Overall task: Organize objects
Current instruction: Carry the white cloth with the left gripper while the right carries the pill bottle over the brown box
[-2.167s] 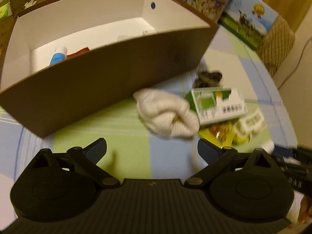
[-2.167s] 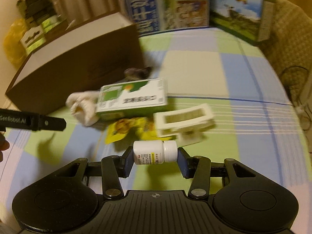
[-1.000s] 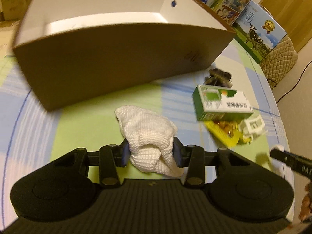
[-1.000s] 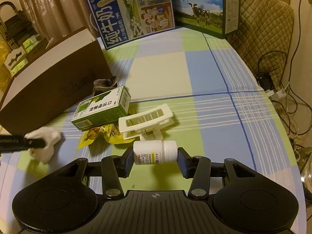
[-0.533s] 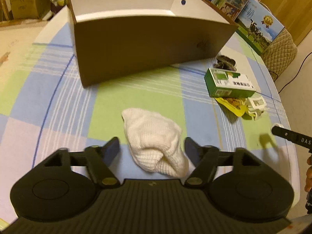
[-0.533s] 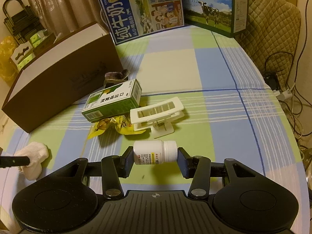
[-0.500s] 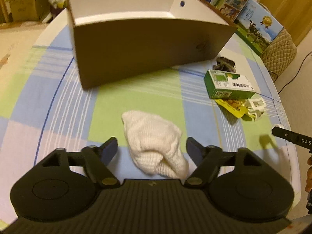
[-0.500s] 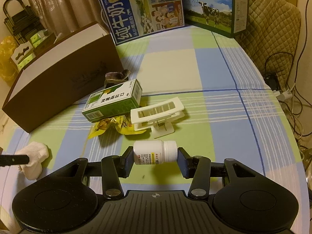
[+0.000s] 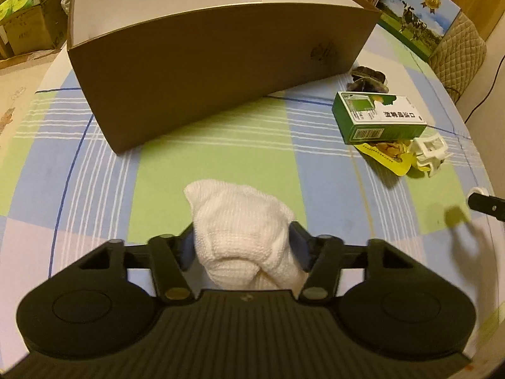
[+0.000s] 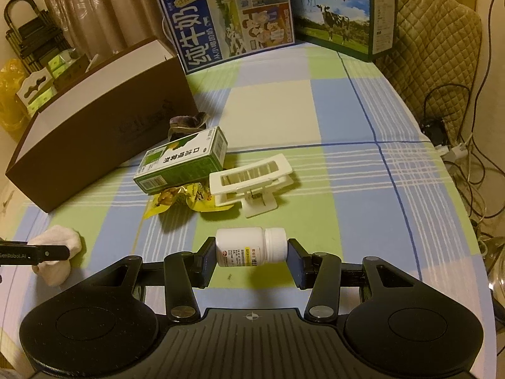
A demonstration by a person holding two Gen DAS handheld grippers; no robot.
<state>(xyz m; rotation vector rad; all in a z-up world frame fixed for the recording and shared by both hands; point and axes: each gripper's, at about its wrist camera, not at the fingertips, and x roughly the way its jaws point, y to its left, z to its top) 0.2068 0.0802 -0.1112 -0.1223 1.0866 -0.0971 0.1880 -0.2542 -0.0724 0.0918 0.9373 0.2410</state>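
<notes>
A rolled white cloth (image 9: pixel 240 221) lies on the checked tablecloth, and my left gripper (image 9: pixel 242 243) is shut on it; the right wrist view shows the same cloth (image 10: pixel 58 240) at far left. My right gripper (image 10: pixel 251 252) is shut on a white pill bottle (image 10: pixel 240 246) held sideways just above the table. The open brown box (image 9: pixel 221 63) stands beyond the cloth with its inside hidden. A green medicine carton (image 10: pixel 183 158), a yellow snack packet (image 10: pixel 180 199), a white plastic clip (image 10: pixel 252 180) and a dark crumpled object (image 10: pixel 186 123) lie grouped beside the box (image 10: pixel 94 132).
Two milk cartons (image 10: pixel 230 15) (image 10: pixel 344 12) stand along the table's far edge. A quilted chair (image 10: pixel 435 31) and cables (image 10: pixel 457 151) are off the right side. Stacked cartons (image 9: pixel 19 15) sit on the floor behind the brown box.
Half a second ago my left gripper stood open around the cloth; now it is shut on it and closer to the box. The right gripper still holds the bottle.
</notes>
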